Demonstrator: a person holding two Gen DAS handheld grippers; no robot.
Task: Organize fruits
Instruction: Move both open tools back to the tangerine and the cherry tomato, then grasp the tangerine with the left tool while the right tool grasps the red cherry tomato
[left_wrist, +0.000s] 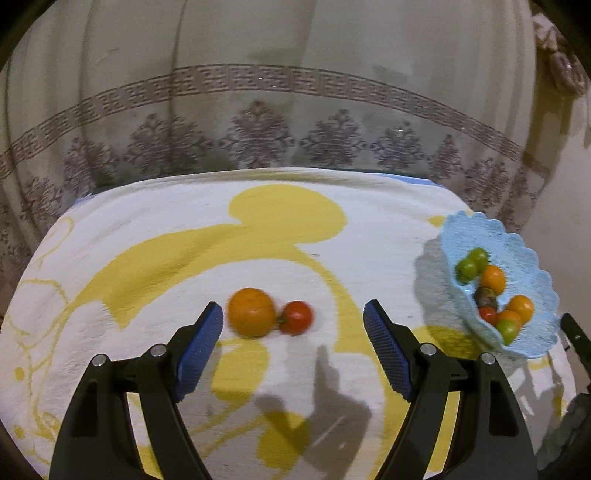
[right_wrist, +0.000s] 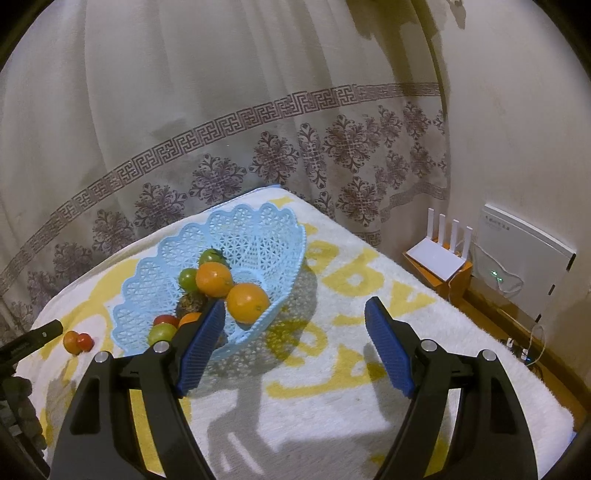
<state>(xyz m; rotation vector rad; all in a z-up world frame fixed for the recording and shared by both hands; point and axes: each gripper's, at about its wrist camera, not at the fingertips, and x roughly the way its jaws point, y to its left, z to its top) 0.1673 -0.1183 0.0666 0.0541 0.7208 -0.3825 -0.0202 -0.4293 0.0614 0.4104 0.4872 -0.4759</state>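
Note:
An orange (left_wrist: 251, 312) and a red tomato (left_wrist: 296, 317) lie touching on the white and yellow towel (left_wrist: 192, 229), just ahead of my open, empty left gripper (left_wrist: 293, 314). Both show small in the right wrist view: the orange (right_wrist: 71, 341) and the tomato (right_wrist: 85, 341). A light blue lattice basket (left_wrist: 517, 254) at the right holds several oranges, green fruits and a red one. In the right wrist view the basket (right_wrist: 255, 229) sits ahead and left of my open, empty right gripper (right_wrist: 295, 312), whose left finger overlaps its near rim.
A patterned curtain (left_wrist: 258, 110) hangs behind the table. The towel's edges drop off at the back and right. A white router (right_wrist: 439, 254) on an orange box and a white wall panel (right_wrist: 524, 254) stand on the floor at the right, with cables.

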